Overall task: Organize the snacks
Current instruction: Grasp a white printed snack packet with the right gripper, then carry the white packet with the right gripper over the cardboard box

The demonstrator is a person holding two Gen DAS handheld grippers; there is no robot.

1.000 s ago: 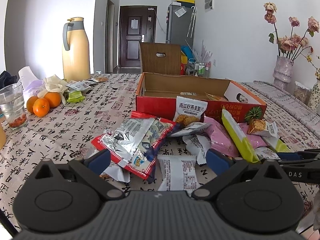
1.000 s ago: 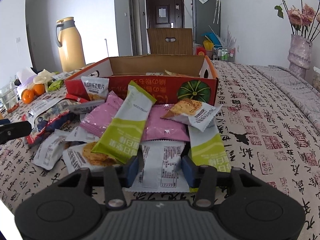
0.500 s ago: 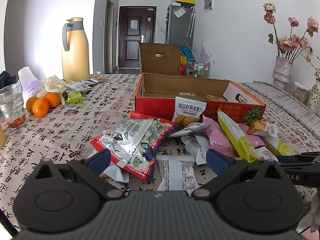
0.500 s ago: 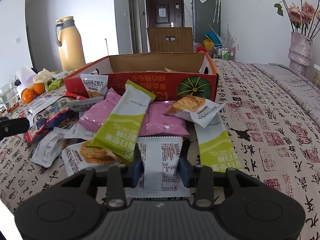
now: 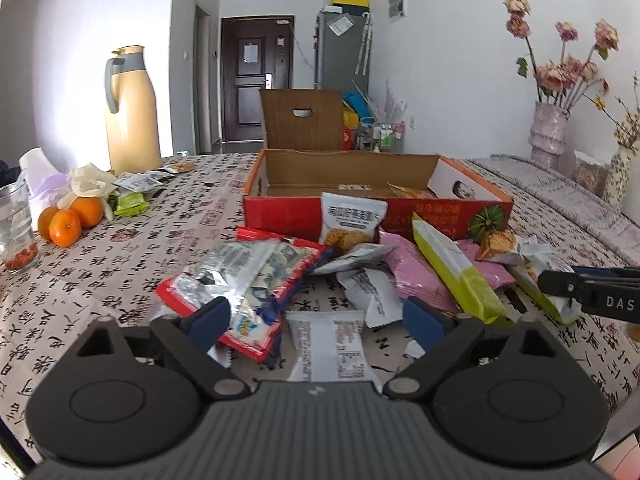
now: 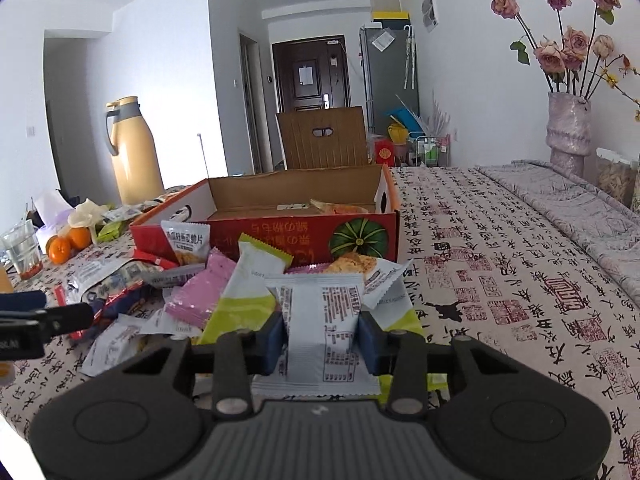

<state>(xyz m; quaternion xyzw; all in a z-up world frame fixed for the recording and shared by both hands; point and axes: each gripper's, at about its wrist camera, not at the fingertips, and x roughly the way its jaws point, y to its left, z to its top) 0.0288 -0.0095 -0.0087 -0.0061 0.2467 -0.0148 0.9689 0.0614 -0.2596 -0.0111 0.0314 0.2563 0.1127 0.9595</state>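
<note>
A pile of snack packets lies on the table in front of an open red cardboard box. My right gripper is shut on a white printed packet and holds it upright, raised above the pile. My left gripper hangs low over the near side of the pile with its jaws closing. A flat white packet and the corner of a red and silver bag lie between its fingers, and neither pad presses on them. Each gripper shows at the edge of the other's view.
A yellow thermos jug, oranges and a glass stand at the left of the table. A vase of dried roses stands at the far right. A brown chair back rises behind the box. Patterned tablecloth spreads right.
The right gripper's pads closed on the white packet and lifted it upright off the pile. The left gripper's jaws have narrowed a little; it stayed in place.
</note>
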